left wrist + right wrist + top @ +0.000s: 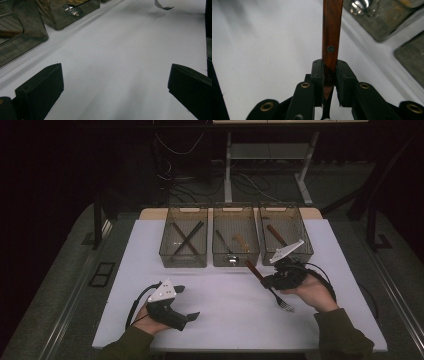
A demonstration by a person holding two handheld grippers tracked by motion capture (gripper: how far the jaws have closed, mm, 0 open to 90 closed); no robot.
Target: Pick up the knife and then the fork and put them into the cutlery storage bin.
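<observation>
1. Resting low at the near left of the white table top [220, 305], the left black two-jaw gripper [186, 302] sits in the person's left hand [150, 322], olive sleeve coming in from the bottom edge; jaws point right and slightly away.
2. Left jaws stand wide apart, nothing between them; left gripper view has bare table between the two black pads [42, 87].
3. Right hand [312, 295] is palm-up at the near right, cupping the right black two-jaw gripper [267, 281], which is raised off the table with its grey plate on top, jaws aimed left toward the middle.
4. Right jaws are narrow, clamped on the reddish-brown wooden handle of the metal fork [265, 282]; right gripper view has the pads pressing both sides of the handle [331, 37] near its riveted end.
5. Fork hangs tilted: handle end up toward the bins, tines down and near, just above the table.
6. Farther back, three smoky clear plastic bins in a row: left bin [172, 257] with two crossed dark sticks, middle bin [220, 257] with a spoon-like utensil, right bin [305, 252] with a brown-handled piece.
</observation>
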